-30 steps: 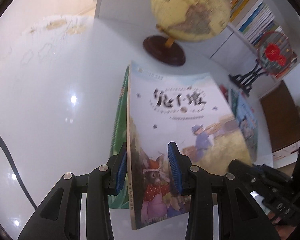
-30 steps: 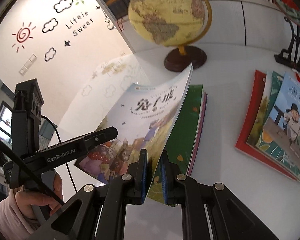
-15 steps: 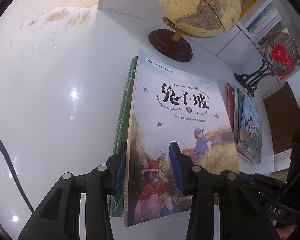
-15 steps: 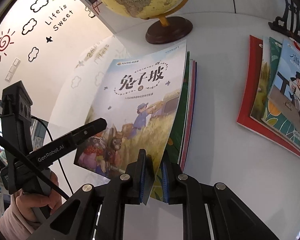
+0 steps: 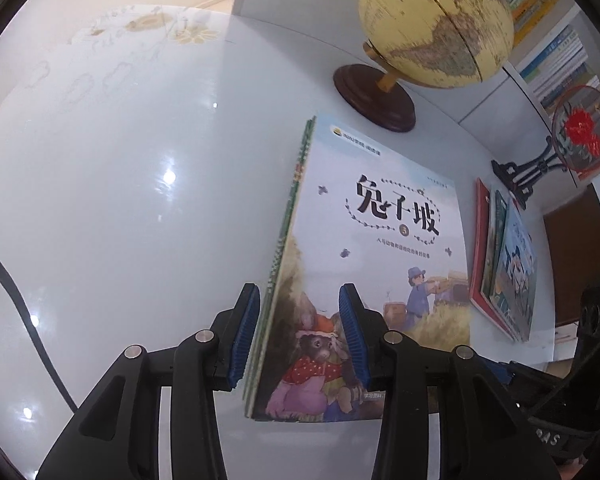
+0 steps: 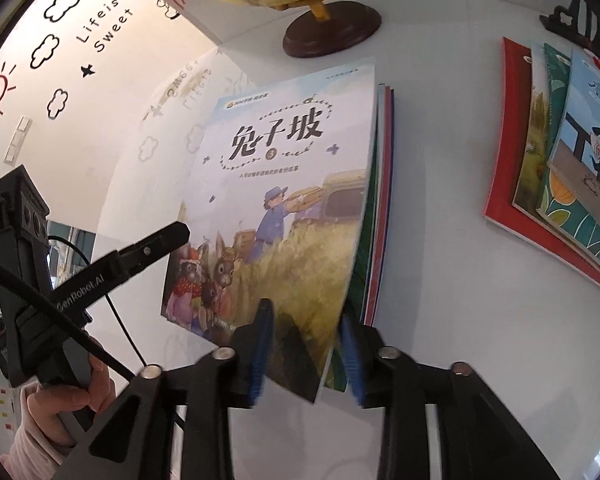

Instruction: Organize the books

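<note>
The rabbit picture book (image 6: 284, 200) is lying face up on top of a small pile (image 6: 380, 208) of thin books, its edges nearly matching theirs, which suggests it is being set down here to build one neat stack on the white table (image 5: 140, 200). A second, fanned heap of books (image 6: 560, 160) is waiting well off to the right of the right gripper's fingers, probably next to be gathered.

The right gripper (image 6: 304, 354) is straddling the book's near right corner; its jaws have just been opening, and the blue pads (image 6: 258, 352) are standing clear of the cover with the corner loose between them, so this looks like a release. The left gripper (image 5: 298, 338) is spanning the spine edge at the near left, one pad (image 5: 244, 336) just outside the pile's edge and the other lying over the cover; its gap is moderate, and whether it is really pinching anything I cannot tell.

Both tools are tilting steeply downward toward the table, side by side at the book's near edge. The hand (image 6: 48, 412) gripping the left tool's handle is showing at lower left in the right view. A globe (image 5: 436, 20) is standing beyond the fingertips, behind the pile
</note>
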Demonstrator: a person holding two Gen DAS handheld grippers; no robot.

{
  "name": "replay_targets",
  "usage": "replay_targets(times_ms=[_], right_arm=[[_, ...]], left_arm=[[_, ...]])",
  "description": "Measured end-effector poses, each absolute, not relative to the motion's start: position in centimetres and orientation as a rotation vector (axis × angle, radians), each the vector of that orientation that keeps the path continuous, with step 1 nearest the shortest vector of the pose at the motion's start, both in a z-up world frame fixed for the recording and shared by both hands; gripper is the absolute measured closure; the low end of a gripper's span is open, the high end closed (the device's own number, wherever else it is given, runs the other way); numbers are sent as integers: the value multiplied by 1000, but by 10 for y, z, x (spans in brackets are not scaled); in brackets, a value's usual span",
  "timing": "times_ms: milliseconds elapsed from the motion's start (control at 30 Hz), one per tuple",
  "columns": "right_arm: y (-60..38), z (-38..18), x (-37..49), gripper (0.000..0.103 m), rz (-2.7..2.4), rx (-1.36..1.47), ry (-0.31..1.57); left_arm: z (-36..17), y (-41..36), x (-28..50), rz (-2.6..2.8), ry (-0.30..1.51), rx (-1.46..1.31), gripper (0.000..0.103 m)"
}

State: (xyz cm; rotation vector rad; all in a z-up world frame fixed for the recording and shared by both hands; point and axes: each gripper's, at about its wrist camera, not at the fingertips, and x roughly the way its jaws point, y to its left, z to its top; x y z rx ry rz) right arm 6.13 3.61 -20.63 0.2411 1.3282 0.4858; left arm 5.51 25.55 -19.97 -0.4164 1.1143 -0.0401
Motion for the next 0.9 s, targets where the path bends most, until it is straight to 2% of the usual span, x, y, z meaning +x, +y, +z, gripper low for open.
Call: replay_targets(times_ms=[33, 133, 567, 900], right_arm=[[37, -205, 61, 56, 492, 235, 1323], [37, -203, 59, 55, 476, 208, 1308], [-6, -201, 54, 55, 415, 281, 1299], [-29, -165, 47, 55, 363, 91, 1161]], left_arm=[[-199, 256, 55, -37, 1113, -417, 65], [-198, 256, 54, -29, 1114, -413, 64], [-187, 229, 44, -31, 1113, -373, 64], [-156, 178, 47, -57, 1065, -233, 64]])
